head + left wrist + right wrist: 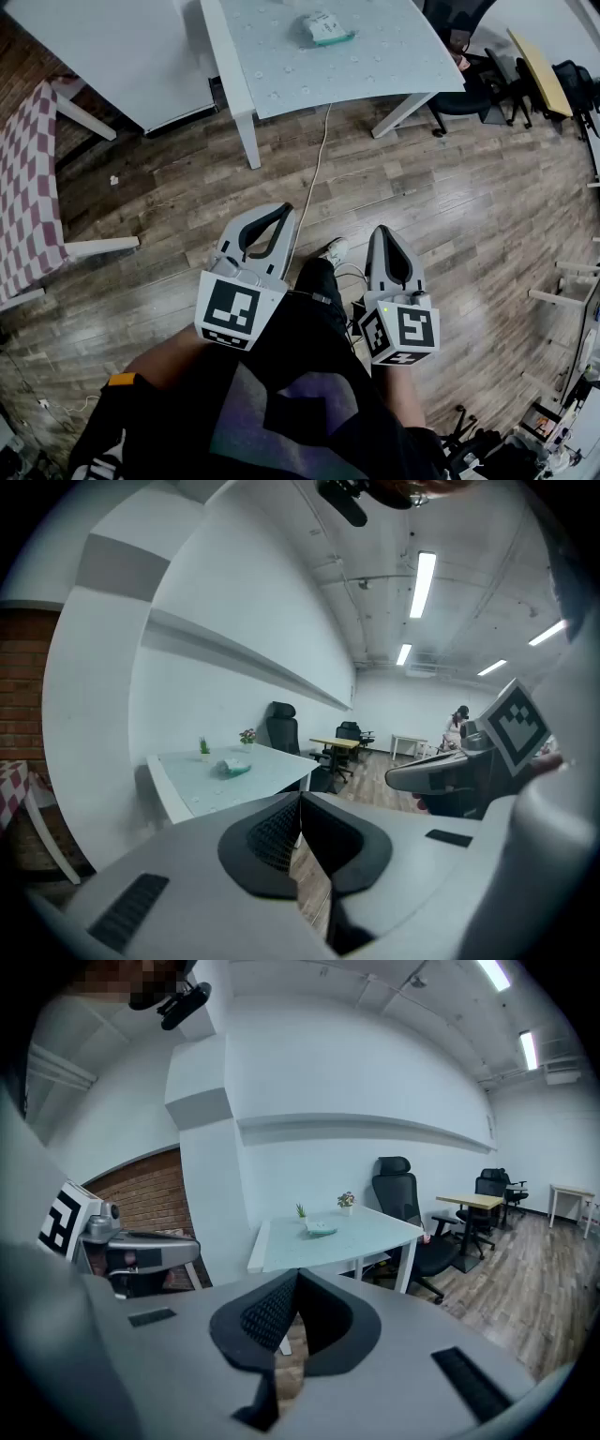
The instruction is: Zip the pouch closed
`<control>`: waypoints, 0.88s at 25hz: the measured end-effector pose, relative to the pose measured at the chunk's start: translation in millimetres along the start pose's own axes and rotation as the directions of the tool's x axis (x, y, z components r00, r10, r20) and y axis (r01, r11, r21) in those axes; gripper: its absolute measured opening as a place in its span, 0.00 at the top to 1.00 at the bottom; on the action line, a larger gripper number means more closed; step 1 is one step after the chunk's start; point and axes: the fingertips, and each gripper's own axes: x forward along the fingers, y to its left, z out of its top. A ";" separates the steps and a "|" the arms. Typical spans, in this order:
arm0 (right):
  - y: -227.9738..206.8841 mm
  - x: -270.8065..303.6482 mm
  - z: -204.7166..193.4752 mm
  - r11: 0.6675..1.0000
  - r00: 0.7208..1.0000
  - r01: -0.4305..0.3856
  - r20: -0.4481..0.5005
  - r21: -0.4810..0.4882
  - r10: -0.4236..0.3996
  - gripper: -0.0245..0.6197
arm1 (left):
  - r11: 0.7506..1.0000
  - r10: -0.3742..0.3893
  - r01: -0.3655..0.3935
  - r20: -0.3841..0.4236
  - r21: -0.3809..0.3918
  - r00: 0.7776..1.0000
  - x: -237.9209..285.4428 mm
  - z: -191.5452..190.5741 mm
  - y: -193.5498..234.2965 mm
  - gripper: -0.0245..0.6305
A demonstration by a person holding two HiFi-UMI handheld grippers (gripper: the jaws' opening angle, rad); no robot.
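Observation:
A pale teal pouch point(326, 28) lies on the white table point(375, 66) at the far end of the head view, well away from both grippers. It also shows small in the left gripper view as the pouch point(234, 768) and in the right gripper view as the pouch point(321, 1229). My left gripper point(286, 208) is held over the wooden floor, its jaws shut with nothing between them. Beside it my right gripper point(384, 230) is likewise shut and empty. In each gripper view the jaw tips meet, on the left gripper point(300, 799) and the right gripper point(297, 1274).
A second white table point(112, 56) stands at the back left, and a checked chair point(28, 187) at the left edge. A white cable point(314, 178) runs across the floor from the table. Office chairs point(469, 94) and a yellow desk point(534, 66) stand at the right. Two small plants point(300, 1211) sit on the table.

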 end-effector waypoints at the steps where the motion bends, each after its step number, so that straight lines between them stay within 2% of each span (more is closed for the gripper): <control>1: 0.3 0.7 0.8 1.000 1.000 -0.001 0.001 0.000 0.001 0.94 | 1.000 0.001 -0.001 0.001 0.000 1.000 0.3 0.6 0.5 0.95; 14: -10.5 26.6 22.1 0.998 0.998 -0.056 0.027 0.035 0.055 0.94 | 0.999 0.042 -0.042 0.023 -0.004 0.999 21.6 17.8 12.5 0.95; 22: -56.6 53.6 50.5 0.995 0.996 -0.085 0.041 0.050 0.083 0.94 | 0.999 0.054 -0.054 0.026 0.009 0.998 73.1 50.7 2.5 0.95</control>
